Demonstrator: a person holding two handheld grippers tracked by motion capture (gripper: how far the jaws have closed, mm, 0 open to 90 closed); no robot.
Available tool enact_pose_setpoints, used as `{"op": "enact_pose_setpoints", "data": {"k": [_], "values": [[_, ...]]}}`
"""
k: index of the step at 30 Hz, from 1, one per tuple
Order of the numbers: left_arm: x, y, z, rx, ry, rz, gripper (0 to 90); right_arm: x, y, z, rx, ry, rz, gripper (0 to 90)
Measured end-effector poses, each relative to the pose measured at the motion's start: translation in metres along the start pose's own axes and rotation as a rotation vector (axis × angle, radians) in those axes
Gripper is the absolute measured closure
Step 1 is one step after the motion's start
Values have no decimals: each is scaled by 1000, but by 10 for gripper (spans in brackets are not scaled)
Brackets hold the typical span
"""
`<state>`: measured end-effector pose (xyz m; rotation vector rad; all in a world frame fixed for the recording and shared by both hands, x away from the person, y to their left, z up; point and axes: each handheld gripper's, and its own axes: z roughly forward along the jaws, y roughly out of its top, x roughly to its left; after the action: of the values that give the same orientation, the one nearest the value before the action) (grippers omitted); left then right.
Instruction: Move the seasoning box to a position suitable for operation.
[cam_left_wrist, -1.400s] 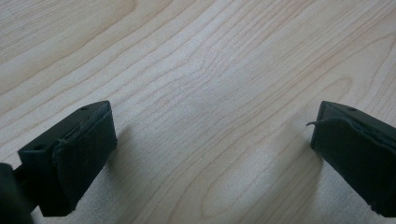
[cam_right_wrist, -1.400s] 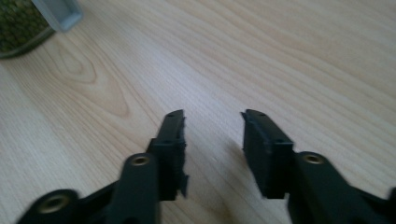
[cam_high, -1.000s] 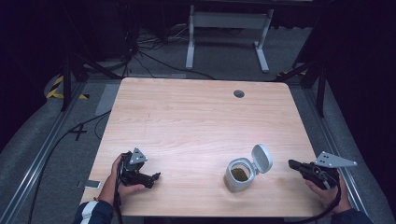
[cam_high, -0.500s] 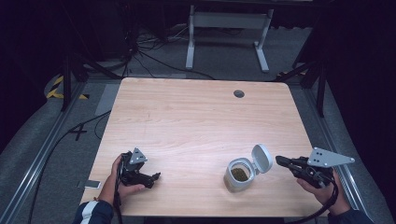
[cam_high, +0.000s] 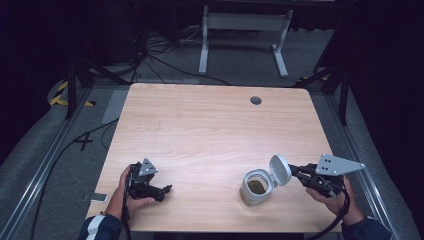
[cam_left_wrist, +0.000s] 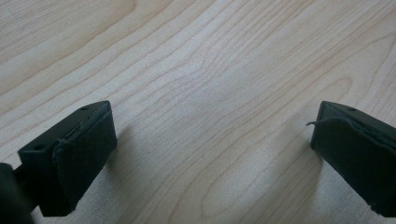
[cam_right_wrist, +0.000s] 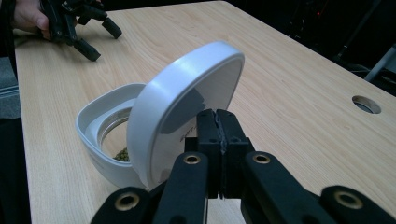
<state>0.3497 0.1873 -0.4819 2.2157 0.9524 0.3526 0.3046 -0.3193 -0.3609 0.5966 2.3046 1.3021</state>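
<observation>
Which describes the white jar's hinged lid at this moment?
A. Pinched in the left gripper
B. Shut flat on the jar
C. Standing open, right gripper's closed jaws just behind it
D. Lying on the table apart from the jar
C: the lid stands open above the jar, with the right gripper shut right behind it.

Black gripper (cam_high: 165, 189), grey plate (cam_high: 340, 164), navy sleeve (cam_high: 97, 228)

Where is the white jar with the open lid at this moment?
In the high view the white jar stands near the table's front right edge, just left of the right gripper, far from the left gripper.
</observation>
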Motion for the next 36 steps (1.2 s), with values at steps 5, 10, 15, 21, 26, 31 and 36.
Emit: {"op": "enact_pose_setpoints", "data": {"k": [5,10,15,21,26,31,36], "values": [[0,0,0,0,0,0,5,0,0,-1,-8,1,3,899],[0,0,0,0,0,0,5,5,2,1,-8,15,-18,898],[0,0,0,0,0,0,5,11,3,3,-3,30,-30,899],[1,0,0,4,-5,5,6,13,3,7,8,44,-29,899],[1,0,0,4,-5,11,6,13,2,8,8,49,-28,899],[1,1,0,4,-6,11,6,13,2,8,9,49,-36,899],[2,1,0,4,-8,11,6,11,1,8,9,42,-34,899]]}}
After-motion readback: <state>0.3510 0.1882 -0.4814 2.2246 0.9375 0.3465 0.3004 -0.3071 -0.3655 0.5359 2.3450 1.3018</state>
